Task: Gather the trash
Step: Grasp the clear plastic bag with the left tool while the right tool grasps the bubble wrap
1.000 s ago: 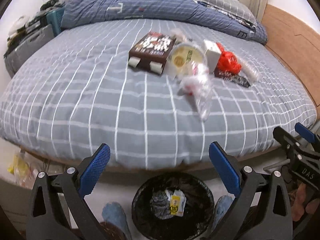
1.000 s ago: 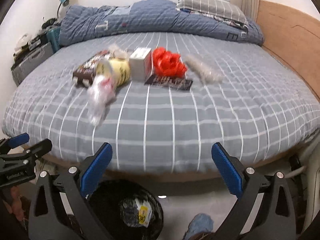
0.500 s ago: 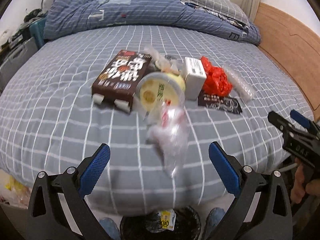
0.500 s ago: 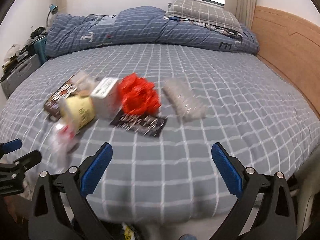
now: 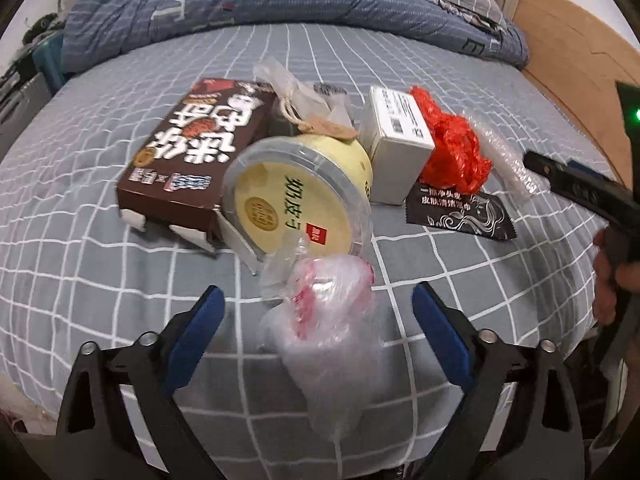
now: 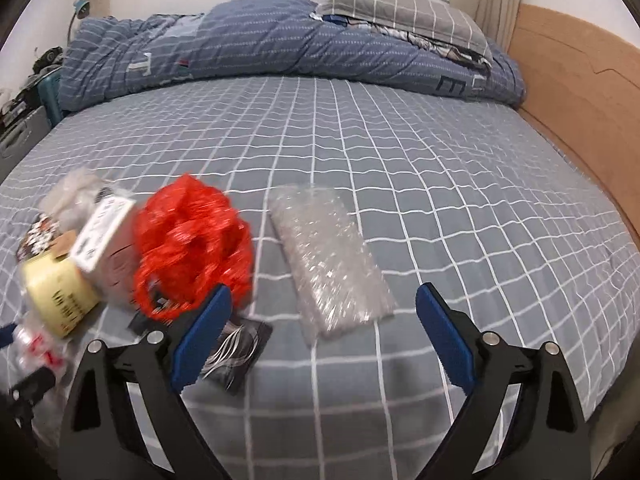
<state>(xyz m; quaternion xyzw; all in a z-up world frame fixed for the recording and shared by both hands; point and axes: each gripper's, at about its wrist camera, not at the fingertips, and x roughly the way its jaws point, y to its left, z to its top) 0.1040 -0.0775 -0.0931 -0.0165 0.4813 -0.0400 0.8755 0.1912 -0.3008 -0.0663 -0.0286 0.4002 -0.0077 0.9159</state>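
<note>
Bed, trash in one cluster at its near left part:
- one brown box
- one yellow tub
- one white carton
- one red bag
- one black sachet
- one bubble-wrap sheet, rightmost
- one clear plastic bag, nearest the bed edge

Far and right sheet: bare, roomy.

Left gripper: jaws wide, closing, astride the clear bag, pads not pressing. Right gripper: jaws wide, closing, bubble wrap between them, untouched.
</note>
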